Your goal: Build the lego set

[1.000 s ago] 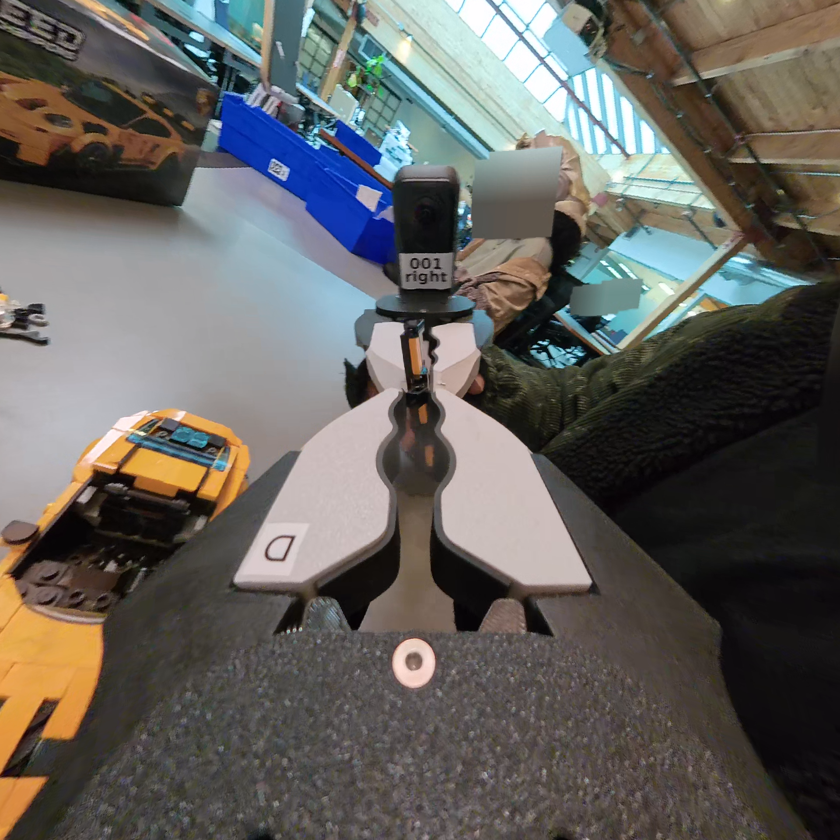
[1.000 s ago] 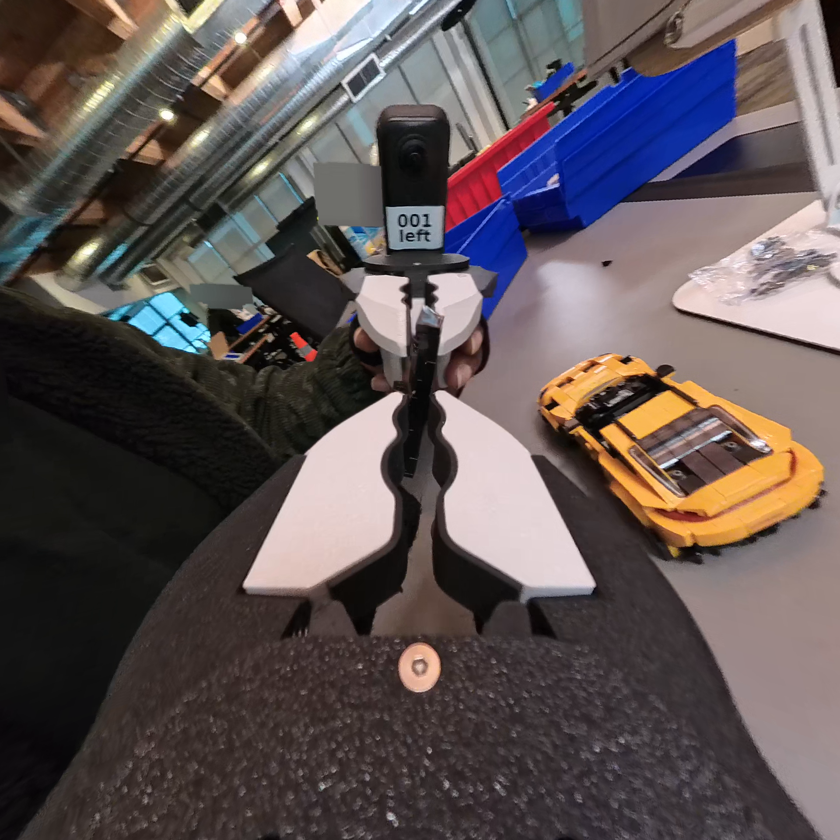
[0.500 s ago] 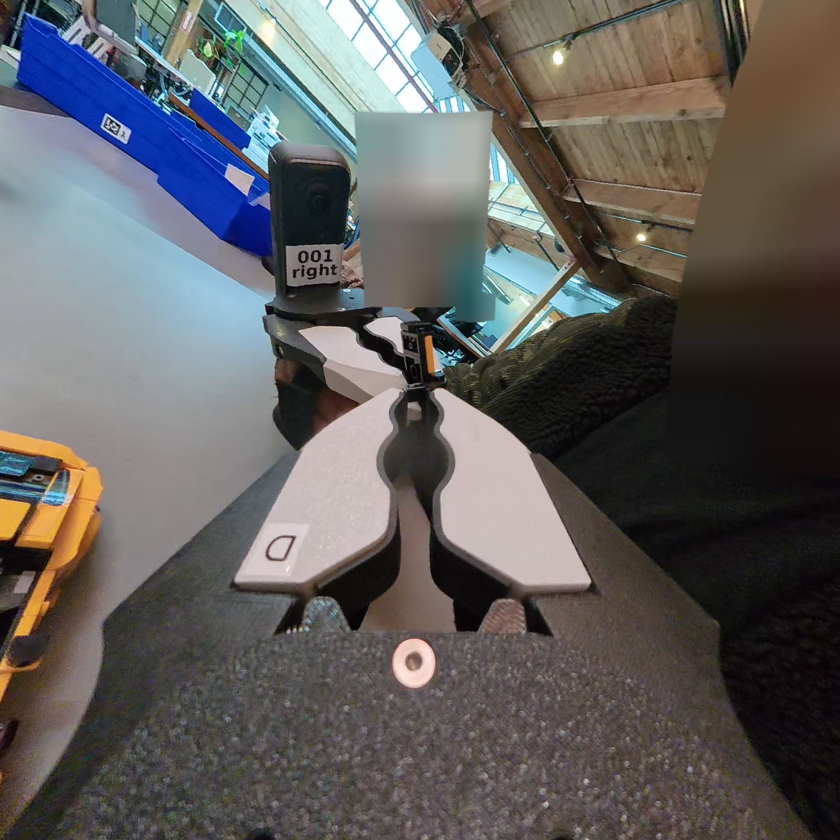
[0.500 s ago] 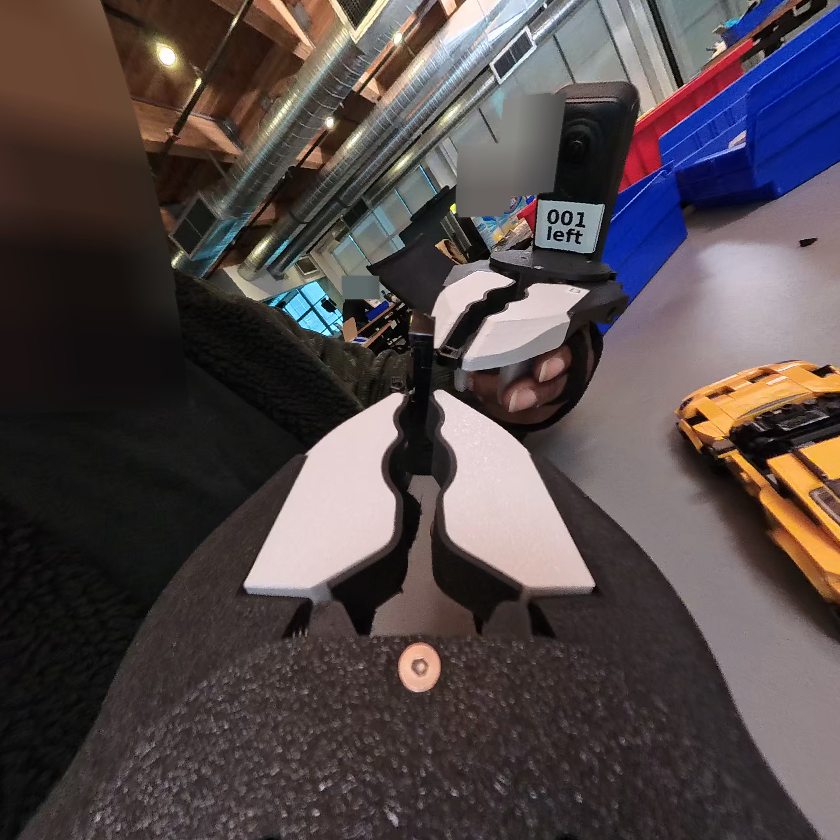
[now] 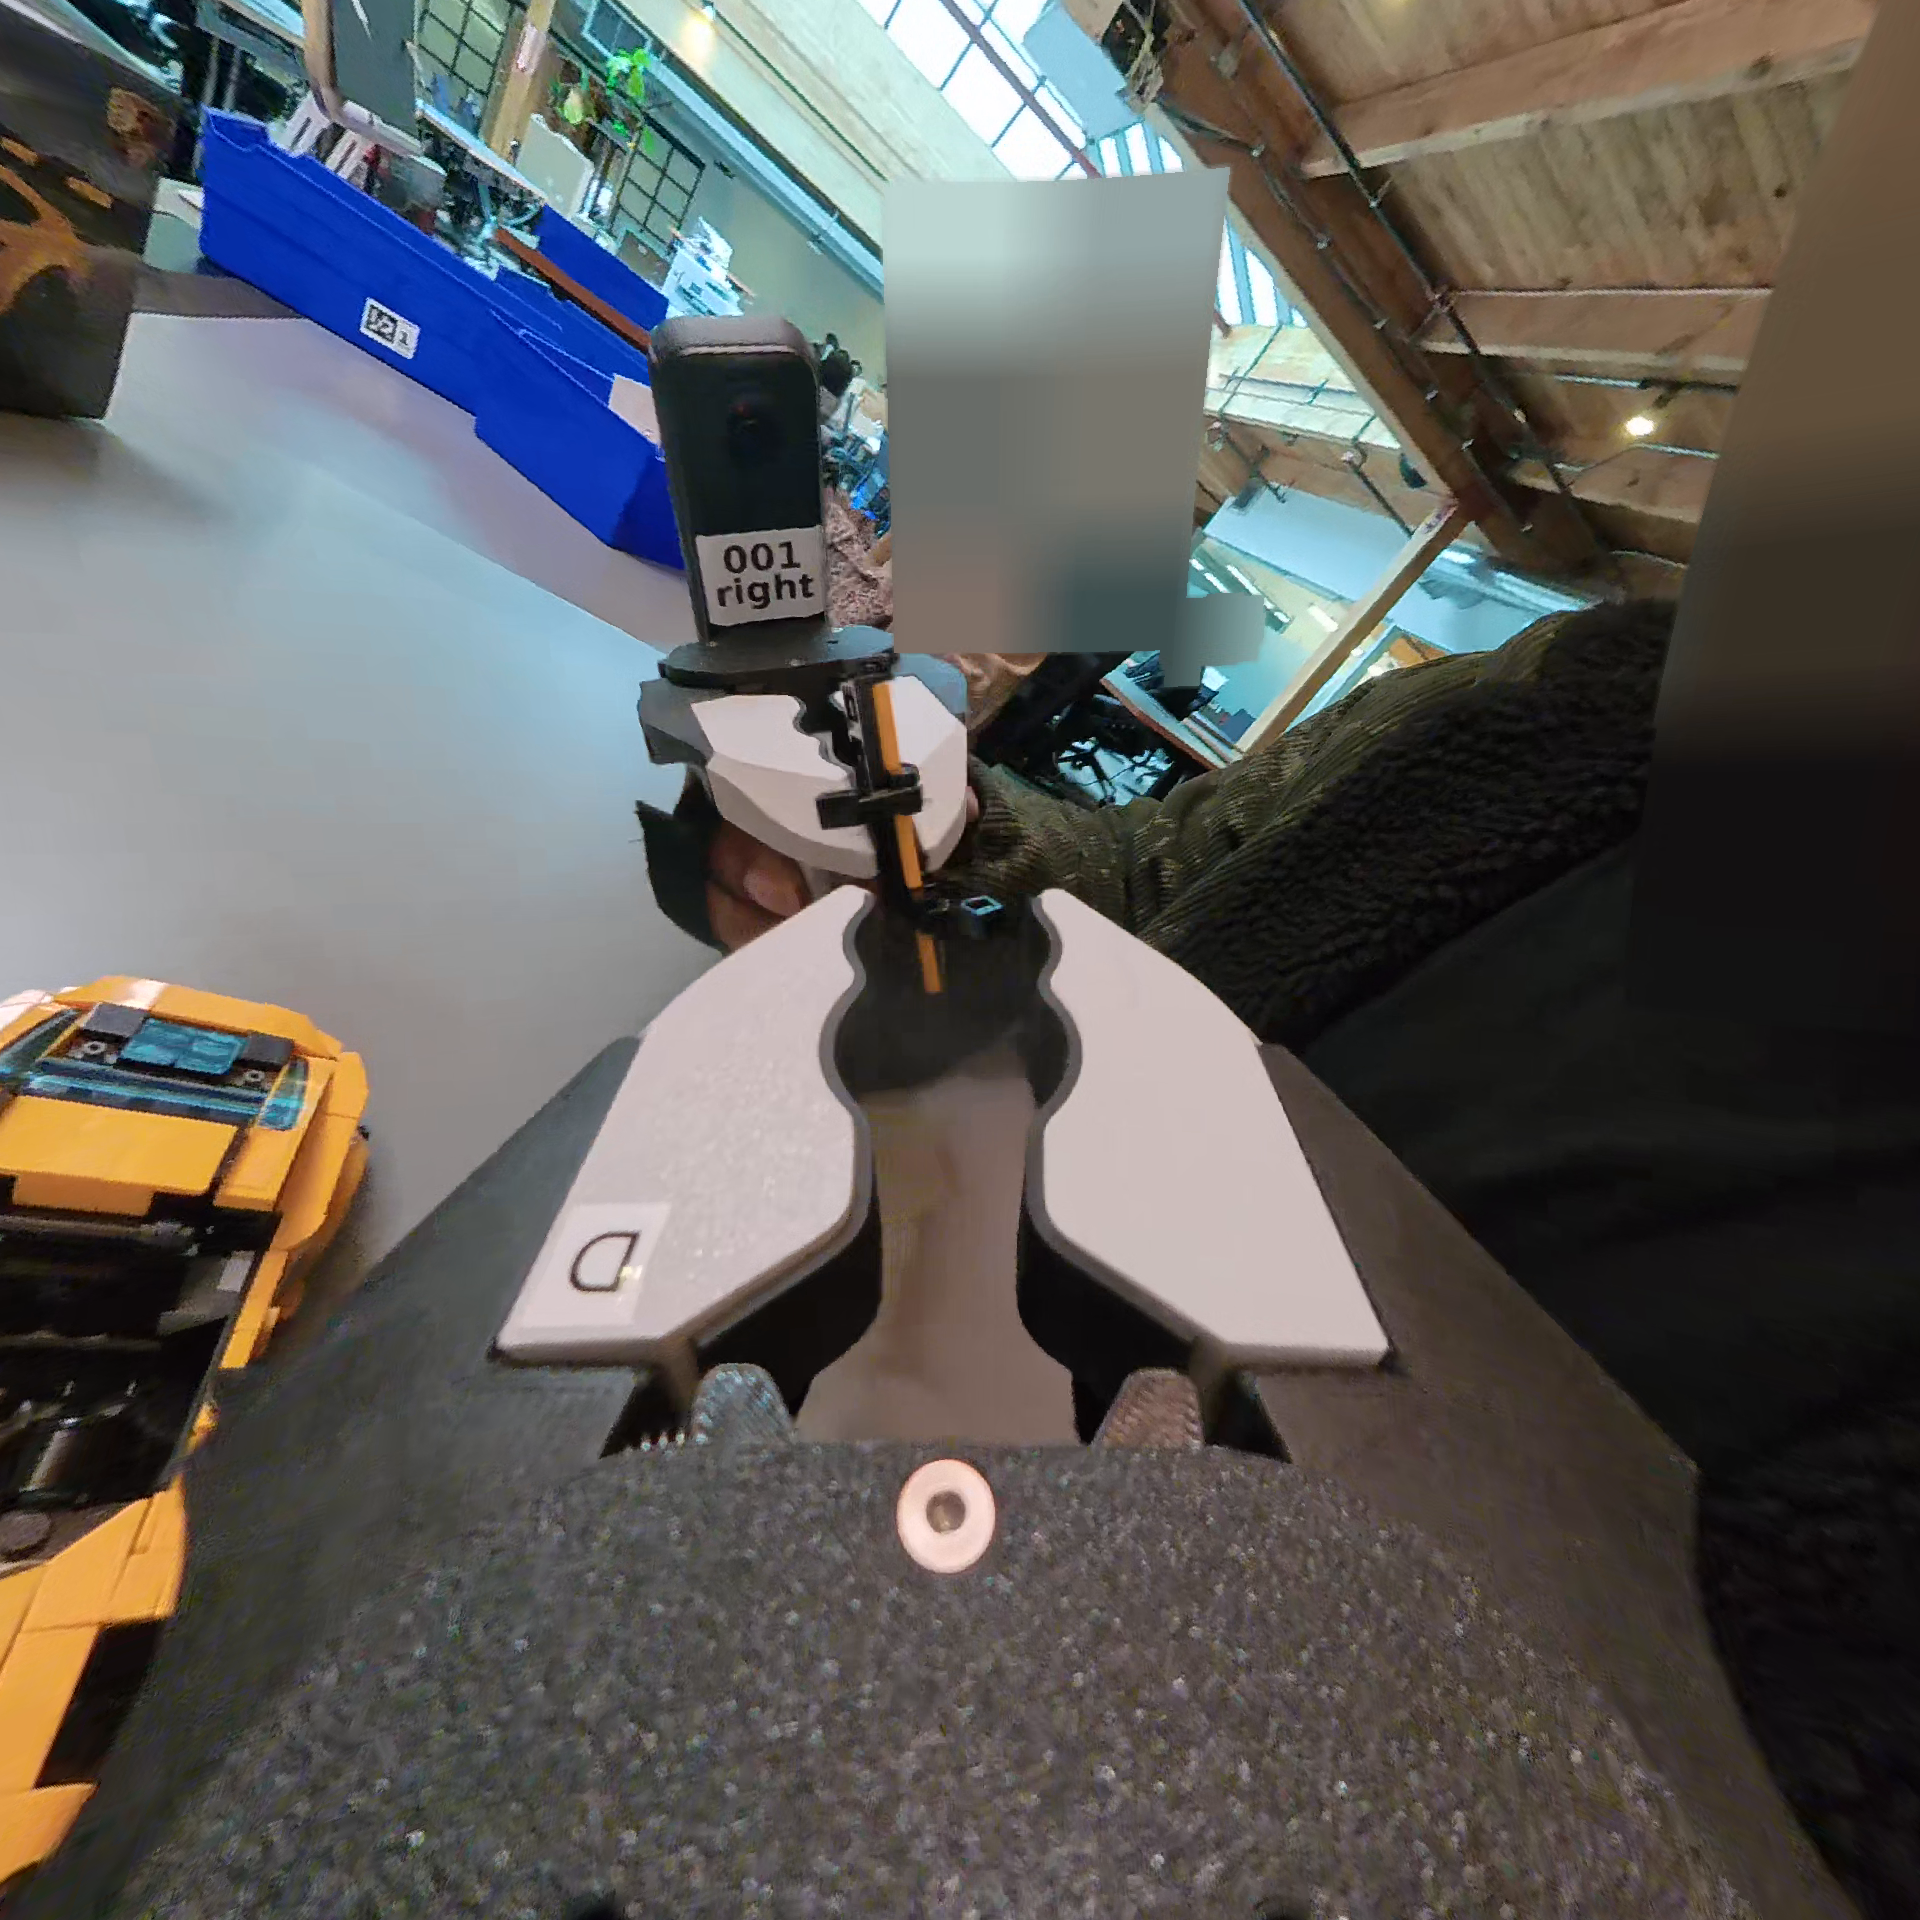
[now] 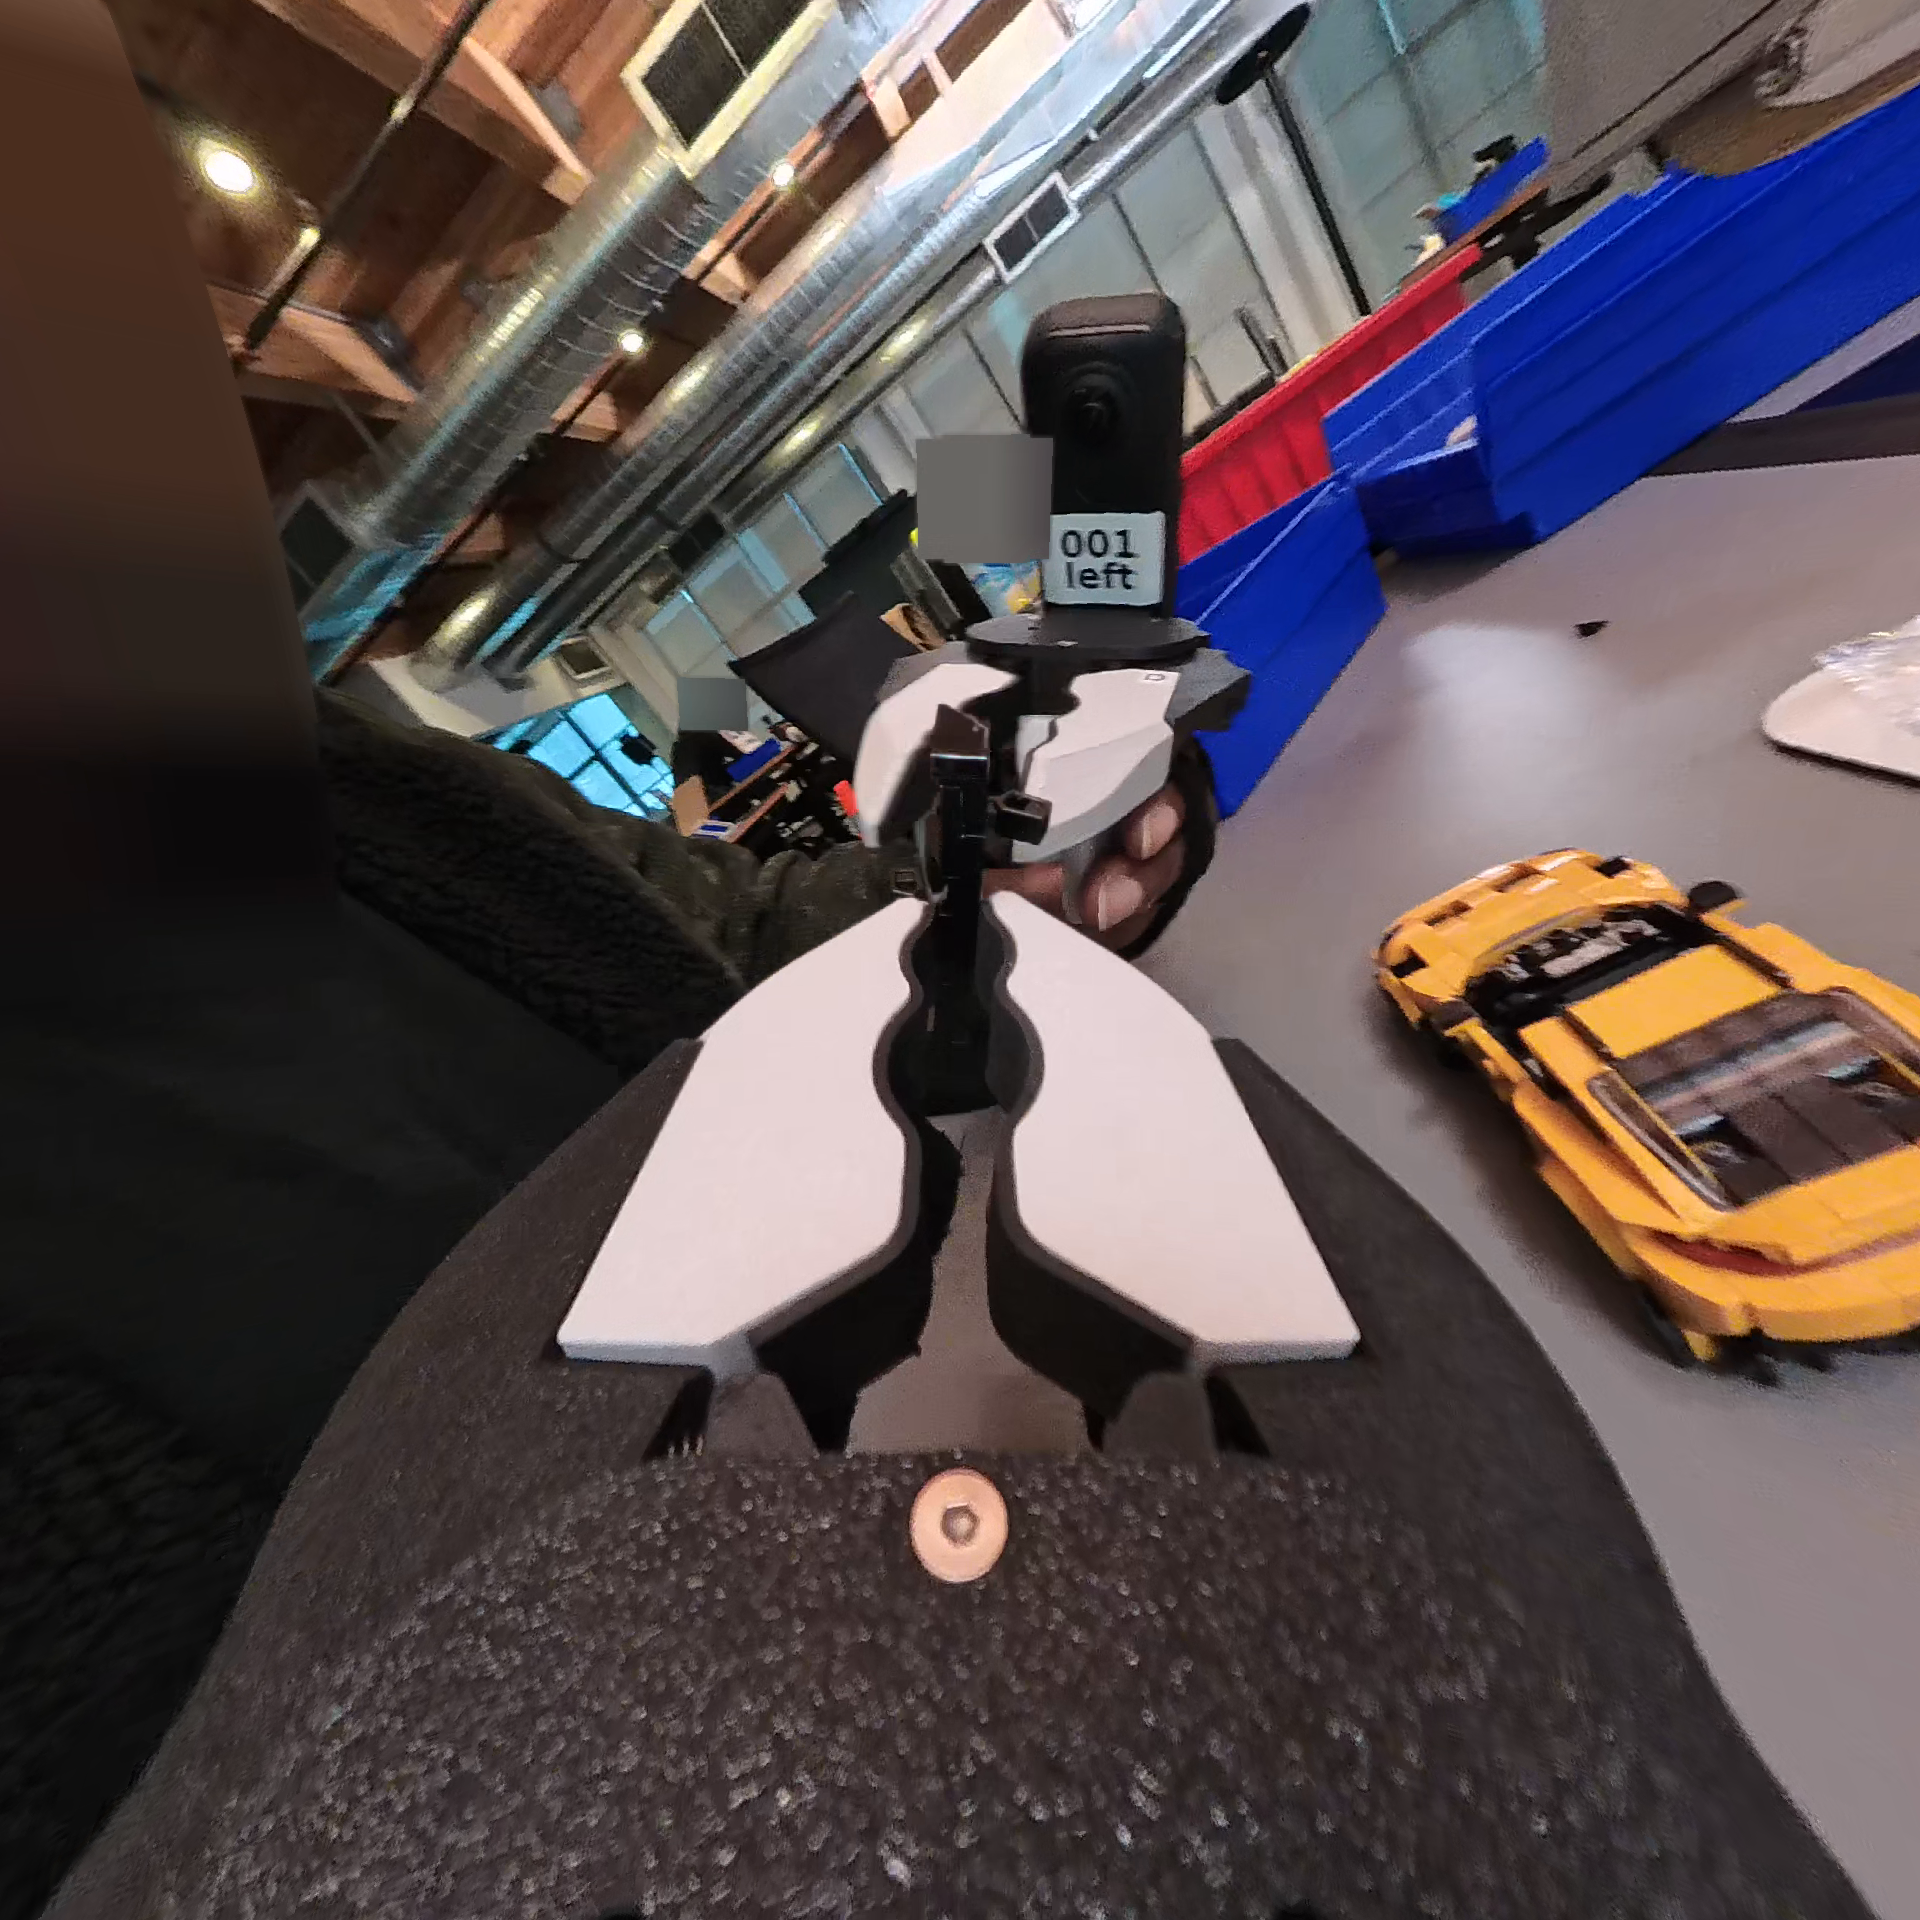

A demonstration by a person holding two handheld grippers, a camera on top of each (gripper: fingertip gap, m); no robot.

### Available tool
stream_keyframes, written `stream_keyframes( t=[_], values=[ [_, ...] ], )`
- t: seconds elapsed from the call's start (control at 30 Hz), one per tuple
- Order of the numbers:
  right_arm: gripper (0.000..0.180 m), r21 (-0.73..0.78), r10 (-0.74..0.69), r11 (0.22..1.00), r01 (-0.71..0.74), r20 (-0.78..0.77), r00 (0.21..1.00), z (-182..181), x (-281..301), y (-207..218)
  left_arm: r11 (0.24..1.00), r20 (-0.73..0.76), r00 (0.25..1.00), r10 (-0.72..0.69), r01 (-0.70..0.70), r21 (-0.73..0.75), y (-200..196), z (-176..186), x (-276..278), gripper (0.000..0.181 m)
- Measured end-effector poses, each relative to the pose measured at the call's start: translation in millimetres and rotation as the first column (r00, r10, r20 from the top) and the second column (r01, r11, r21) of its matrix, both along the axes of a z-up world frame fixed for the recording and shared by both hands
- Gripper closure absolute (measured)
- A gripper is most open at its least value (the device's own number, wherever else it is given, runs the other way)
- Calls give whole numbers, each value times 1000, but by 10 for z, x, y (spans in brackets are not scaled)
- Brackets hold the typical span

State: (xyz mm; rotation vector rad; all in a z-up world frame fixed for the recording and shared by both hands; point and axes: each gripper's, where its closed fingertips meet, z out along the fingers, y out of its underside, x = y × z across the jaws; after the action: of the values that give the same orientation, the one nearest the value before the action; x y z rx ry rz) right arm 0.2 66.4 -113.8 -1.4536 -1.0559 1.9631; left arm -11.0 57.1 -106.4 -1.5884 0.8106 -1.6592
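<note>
Gripping a black-and-orange lego sub-assembly (image 6: 956,883) in air, right gripper (image 6: 954,914) clamped, left gripper (image 5: 945,914) parted; next, seating it on the yellow lego car (image 6: 1704,1091) likely.

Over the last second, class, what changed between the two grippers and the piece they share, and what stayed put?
The left gripper opened, letting go of the thin black-and-orange lego assembly. The right gripper stays shut on it. The yellow lego car stayed on the grey table.
</note>
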Motion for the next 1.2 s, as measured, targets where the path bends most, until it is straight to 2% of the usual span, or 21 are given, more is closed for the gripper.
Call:
stream_keyframes(
  t=[0.1,0.2,0.3,0.37,0.4,0.5,0.8,1.03,1.2],
  values=[
    [174,33,-17,999,16,33,999,-57,-28,1,997,-67,995,68,-65,38,65,-67,44,144],
    [174,64,23,998,-26,45,999,-82,-53,-99,992,-45,992,122,-121,30,162,-68,20,147],
    [174,83,74,994,-77,40,996,-77,-63,-209,999,43,999,6,-4,-50,56,-53,40,153],
    [174,95,94,991,-97,35,995,-65,-57,-255,993,108,990,-90,98,-65,-84,7,66,155],
    [174,98,96,990,-99,30,995,-50,-50,-265,993,113,989,-95,102,-52,-101,25,76,156],
    [174,117,75,990,-80,42,996,-62,-55,-243,999,55,998,-42,42,3,-56,-13,78,165],
    [174,127,-8,992,-2,80,997,-109,-49,-94,999,17,999,43,-43,24,66,-24,-3,173],
    [174,110,-54,993,45,83,995,-115,-44,1,997,11,997,72,-72,20,114,-25,-30,166],
    [174,97,-160,984,150,98,982,-139,-1,217,991,-127,985,115,-106,78,142,-175,-16,163]
  ],
)
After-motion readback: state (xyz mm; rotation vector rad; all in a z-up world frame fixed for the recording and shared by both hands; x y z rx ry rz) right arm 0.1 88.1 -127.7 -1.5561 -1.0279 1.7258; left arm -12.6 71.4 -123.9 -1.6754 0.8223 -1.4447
